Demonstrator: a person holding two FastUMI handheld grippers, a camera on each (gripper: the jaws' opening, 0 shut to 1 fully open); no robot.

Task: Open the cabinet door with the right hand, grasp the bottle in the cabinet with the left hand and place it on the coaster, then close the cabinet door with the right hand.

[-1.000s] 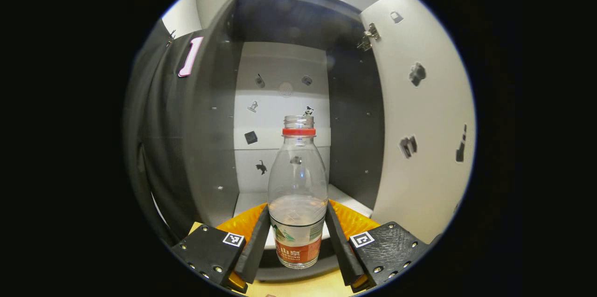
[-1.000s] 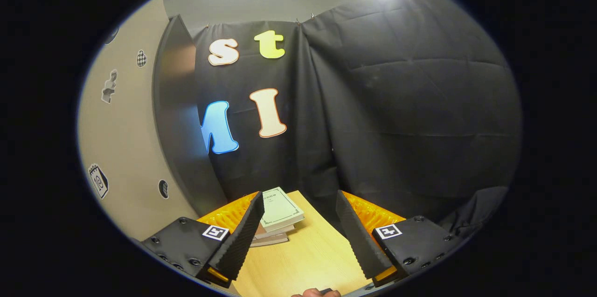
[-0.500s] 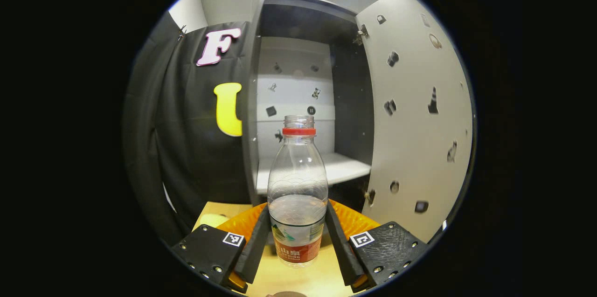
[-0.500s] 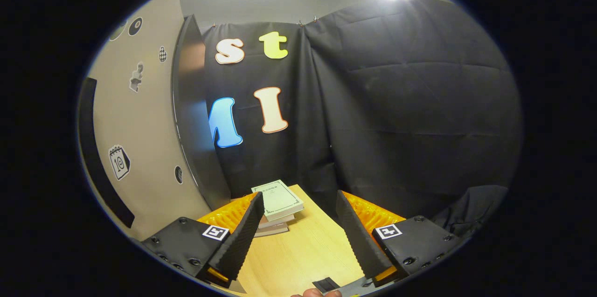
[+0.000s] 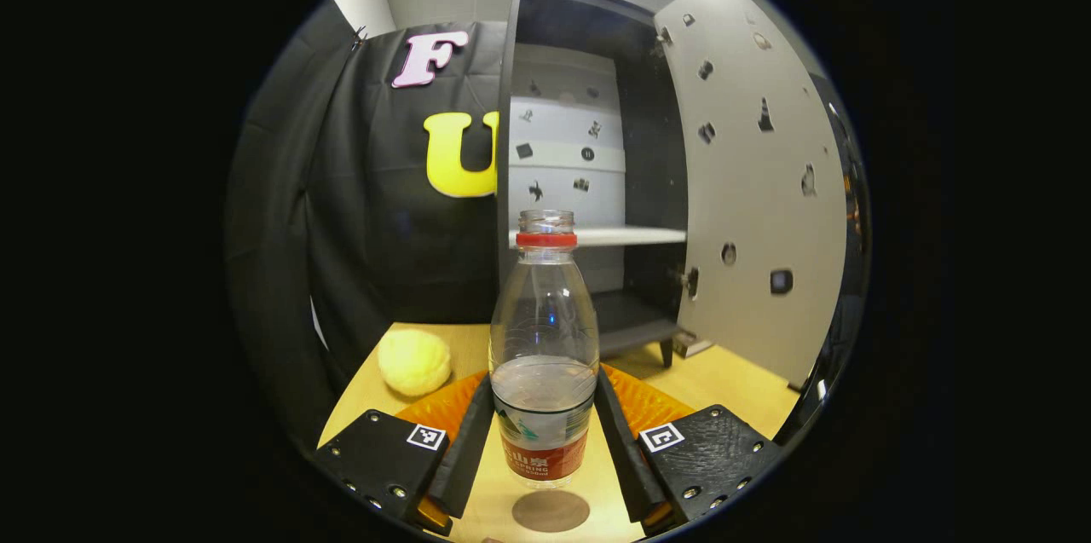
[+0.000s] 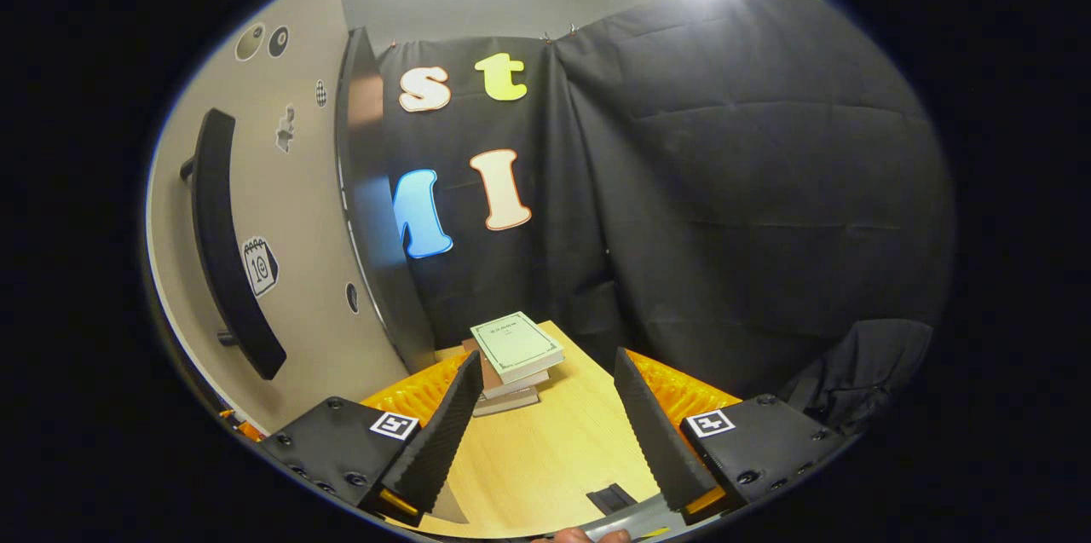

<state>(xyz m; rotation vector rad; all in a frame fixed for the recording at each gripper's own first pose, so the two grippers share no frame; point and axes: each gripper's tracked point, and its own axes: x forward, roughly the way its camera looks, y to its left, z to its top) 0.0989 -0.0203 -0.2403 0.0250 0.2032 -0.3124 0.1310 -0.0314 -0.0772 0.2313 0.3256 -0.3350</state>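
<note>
1. Since a second ago the bottle (image 5: 544,355) has come out of the cabinet (image 5: 588,159): it was framed by the shelf interior then, while now the cabinet sits back in the upper centre of the left gripper view, with wooden table (image 5: 724,377) showing below it.
2. Left gripper (image 5: 544,449) is closed on the bottle, both fingers pressing its lower body at the labelled band. The bottle stands upright, long axis vertical, uncapped, with some water in the bottom part.
3. At the bottom centre of that view, directly under the bottle's base, lies a round brown disc, most likely the coaster (image 5: 551,511). The base looks slightly above it, though the fisheye makes the gap hard to judge.
4. So the coming move turns on a straight descent: the target lies right beneath the held bottle, not off to either side.
5. Right gripper (image 6: 541,432) hangs with its fingers spread wide apart and nothing between them, above bare table.
6. The open cabinet door (image 6: 281,270) fills the left of the right gripper view, its dark handle (image 6: 226,245) near the left edge, so the right hand is the nearer one for closing.
7. A yellow ball (image 5: 414,361) rests at lower left in the left gripper view; a stack of books (image 6: 511,355) lies ahead of the right gripper.
</note>
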